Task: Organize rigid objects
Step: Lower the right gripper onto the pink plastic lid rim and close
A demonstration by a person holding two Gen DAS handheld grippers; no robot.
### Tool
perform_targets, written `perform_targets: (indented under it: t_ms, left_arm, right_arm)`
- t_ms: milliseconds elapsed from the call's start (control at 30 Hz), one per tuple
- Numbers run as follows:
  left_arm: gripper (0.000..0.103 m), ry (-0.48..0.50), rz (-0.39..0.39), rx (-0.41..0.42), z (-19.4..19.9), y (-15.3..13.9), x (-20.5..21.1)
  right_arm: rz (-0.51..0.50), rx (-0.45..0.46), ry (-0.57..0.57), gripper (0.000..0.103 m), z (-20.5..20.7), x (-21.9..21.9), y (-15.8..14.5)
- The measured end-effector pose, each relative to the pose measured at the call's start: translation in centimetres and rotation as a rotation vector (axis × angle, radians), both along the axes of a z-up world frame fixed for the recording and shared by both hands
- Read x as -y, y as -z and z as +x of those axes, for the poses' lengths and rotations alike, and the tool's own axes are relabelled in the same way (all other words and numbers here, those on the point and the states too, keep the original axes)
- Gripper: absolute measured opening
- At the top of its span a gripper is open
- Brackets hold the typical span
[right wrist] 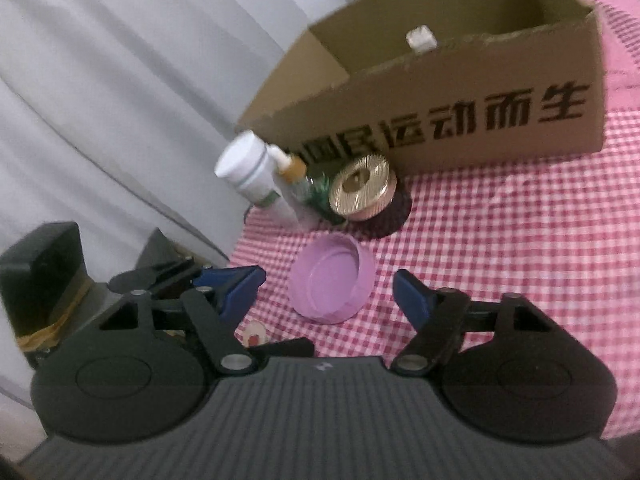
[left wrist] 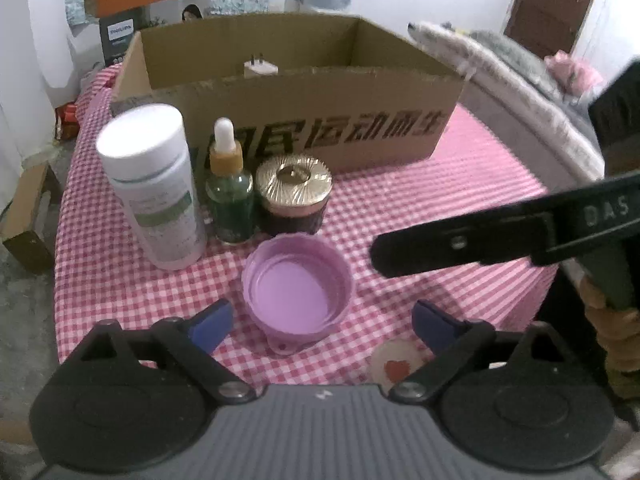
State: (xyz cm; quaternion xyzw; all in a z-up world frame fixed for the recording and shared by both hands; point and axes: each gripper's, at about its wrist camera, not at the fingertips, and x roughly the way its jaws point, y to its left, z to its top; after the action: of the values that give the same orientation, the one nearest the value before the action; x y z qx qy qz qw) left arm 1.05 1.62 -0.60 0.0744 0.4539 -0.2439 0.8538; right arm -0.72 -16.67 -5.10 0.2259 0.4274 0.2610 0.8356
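A purple collapsible bowl (left wrist: pixel 298 290) (right wrist: pixel 332 280) lies open-side up on the pink checked tablecloth (left wrist: pixel 460 184) (right wrist: pixel 520 232). My left gripper (left wrist: pixel 320 322) is open, its blue fingertips either side of the bowl's near rim. My right gripper (right wrist: pixel 328 292) is open too, close behind the bowl; one of its fingers (left wrist: pixel 460 242) reaches in from the right in the left wrist view. Behind the bowl stand a white bottle (left wrist: pixel 154 188) (right wrist: pixel 246 174), a green dropper bottle (left wrist: pixel 230 196) (right wrist: pixel 298 182) and a gold-lidded jar (left wrist: pixel 294 196) (right wrist: pixel 364 194). A cardboard box (left wrist: pixel 304 120) (right wrist: pixel 460 112) holds a white plug (left wrist: pixel 260 66) (right wrist: pixel 420 38).
A small round disc with a red heart (left wrist: pixel 396 366) (right wrist: pixel 254 332) lies at the table's near edge. A grey cushion (left wrist: pixel 508 80) sits right of the table. A white curtain (right wrist: pixel 100 100) hangs to the left. Small boxes (left wrist: pixel 24 216) lie on the floor at the left.
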Motion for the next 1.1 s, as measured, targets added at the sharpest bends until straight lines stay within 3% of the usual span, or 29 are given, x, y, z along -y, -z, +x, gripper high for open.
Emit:
perform_targets:
  t_ms: [133,233,433,867,1100]
  left_arm:
    - [0.088,-0.008,0.047,-0.01,0.9,1.4,0.3]
    - [0.082,-0.011,0.05,-0.031,1.5,2.1,0.4]
    - [0.08,0.009,0.051,-0.015,1.9,2.2,0.9]
    - [0.077,0.096,0.0,-0.019,1.1,2.1,3.1]
    - [0.073,0.13,0.084,0.028,0.6,2.6,5.1]
  right_arm:
    - [-0.038,-0.027,-0.018,0.052,1.6,-1.5,1.1]
    - [-0.082,-0.043,-0.025,0.046,3.0,-2.3,1.7]
    - [-0.113,-0.073,-0.055,0.028,4.7,-3.2,2.7]
    - [-0.167,-0.08,-0.015,0.026,2.4,-0.6,2.2]
    - [-0.194,-0.065,0.011,0.028,1.8,0.2,1.9]
